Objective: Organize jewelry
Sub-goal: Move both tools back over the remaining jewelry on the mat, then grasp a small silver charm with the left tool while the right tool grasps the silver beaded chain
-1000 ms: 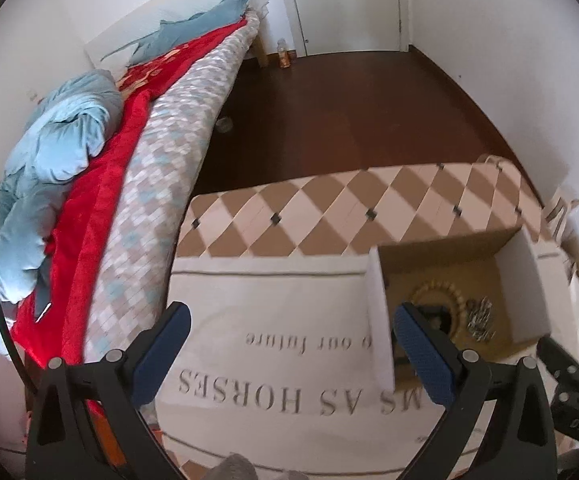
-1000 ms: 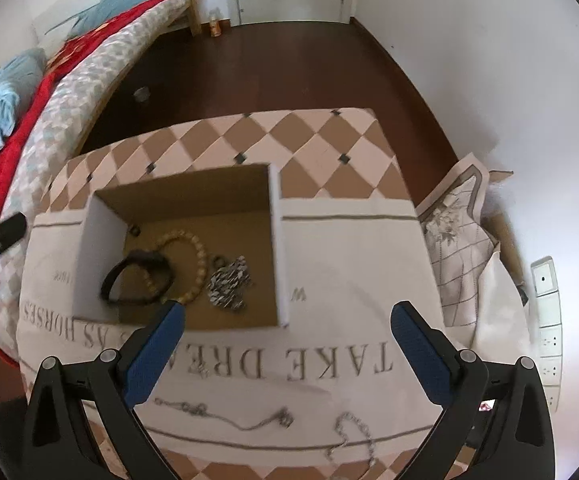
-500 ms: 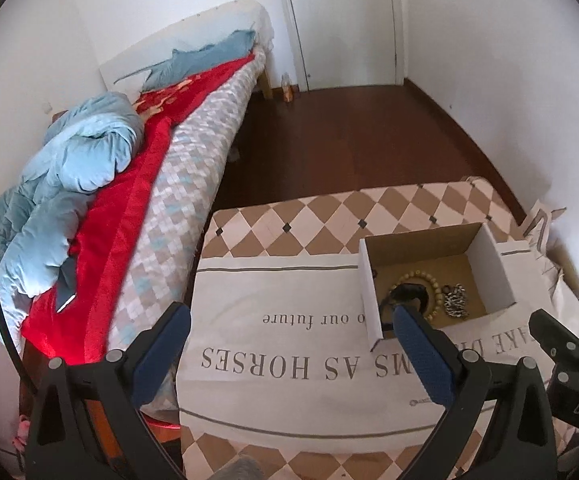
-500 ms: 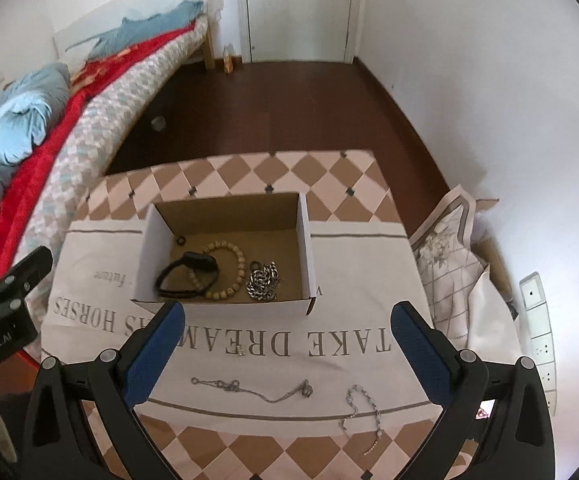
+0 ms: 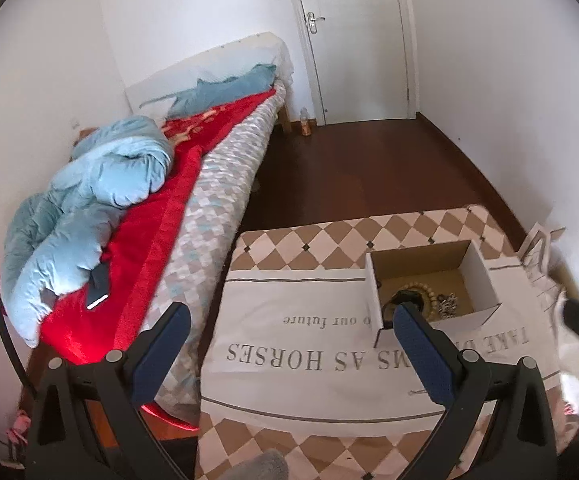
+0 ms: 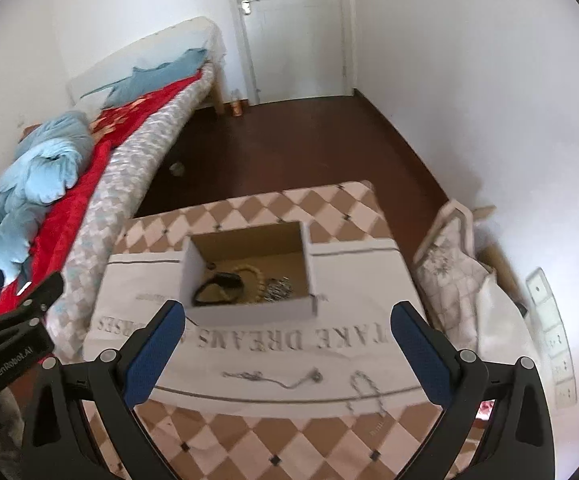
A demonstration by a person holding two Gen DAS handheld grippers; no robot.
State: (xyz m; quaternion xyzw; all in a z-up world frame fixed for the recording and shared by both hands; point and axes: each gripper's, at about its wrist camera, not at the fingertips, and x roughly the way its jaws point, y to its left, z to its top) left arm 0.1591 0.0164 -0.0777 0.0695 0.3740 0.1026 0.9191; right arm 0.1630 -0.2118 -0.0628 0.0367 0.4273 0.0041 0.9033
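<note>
An open cardboard box (image 6: 249, 312) stands on a white printed cloth (image 6: 353, 280) over a checkered table; the box also shows in the left wrist view (image 5: 485, 276). In it lie a black band (image 6: 219, 286), a wooden bead bracelet (image 6: 251, 272) and a silver chain (image 6: 279, 288). On the cloth in front lie a thin necklace (image 6: 273, 378) and a chain bracelet (image 6: 363, 386). My right gripper (image 6: 287, 350) is open and empty, high above the table's near edge. My left gripper (image 5: 289, 350) is open and empty, high over the table's left part.
A bed (image 5: 193, 216) with a red blanket, blue duvet (image 5: 89, 200) and a phone (image 5: 99, 286) runs along the left. Dark wooden floor leads to a white door (image 5: 353, 40). A patterned cushion (image 6: 449, 272) and a wall socket strip (image 6: 549, 320) are at the right.
Both grippers have risen and pulled back from the table, so the box looks smaller and more of the room shows. Both stayed open and empty.
</note>
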